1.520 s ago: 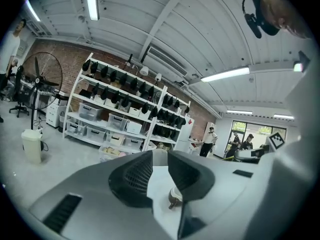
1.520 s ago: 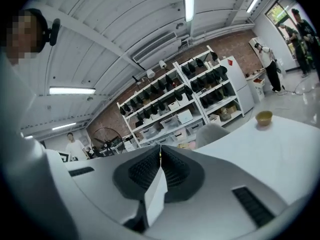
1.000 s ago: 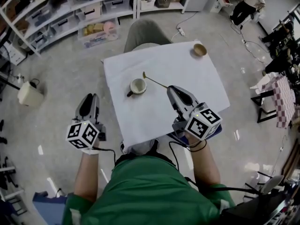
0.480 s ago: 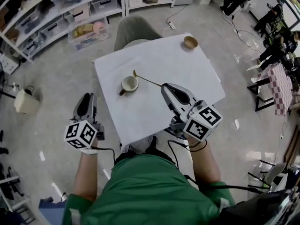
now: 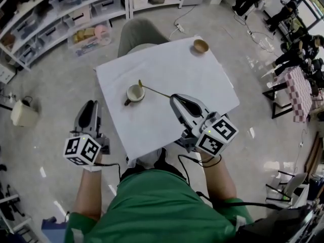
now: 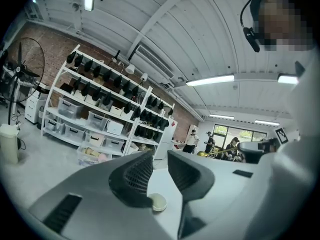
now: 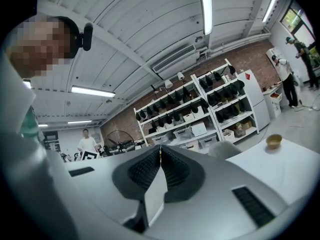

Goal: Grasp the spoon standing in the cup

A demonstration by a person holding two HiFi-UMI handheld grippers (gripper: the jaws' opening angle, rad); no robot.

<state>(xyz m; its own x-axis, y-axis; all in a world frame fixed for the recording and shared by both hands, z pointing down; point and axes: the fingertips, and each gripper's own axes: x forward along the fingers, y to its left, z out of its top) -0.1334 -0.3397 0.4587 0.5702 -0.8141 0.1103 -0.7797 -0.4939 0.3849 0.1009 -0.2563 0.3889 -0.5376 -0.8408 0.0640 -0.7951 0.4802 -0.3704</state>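
Note:
A cream cup (image 5: 135, 92) stands on the white-covered table (image 5: 172, 65). A thin golden spoon (image 5: 156, 90) hangs in the air, roughly level. Its bowl end is just past the cup's far right rim, clear of the cup. My right gripper (image 5: 174, 98) is shut on the handle end, and a gold sliver shows between its closed jaws (image 7: 160, 153). My left gripper (image 5: 88, 108) is off the table's left edge, open and empty. In the left gripper view, the cup (image 6: 158, 202) shows through the gap of the left gripper (image 6: 159, 165), and the spoon (image 6: 212, 154) shows at the right.
A small brown bowl (image 5: 201, 45) sits at the table's far right corner and is also in the right gripper view (image 7: 273, 141). A grey chair (image 5: 138, 34) stands behind the table. Shelves with bins (image 5: 76, 14) line the back. People (image 5: 283, 19) and a checked table (image 5: 299, 92) are to the right.
The head view has drifted, so the table sits further left in the picture. The right gripper still holds the spoon by the cup. The left gripper has dropped slightly lower left.

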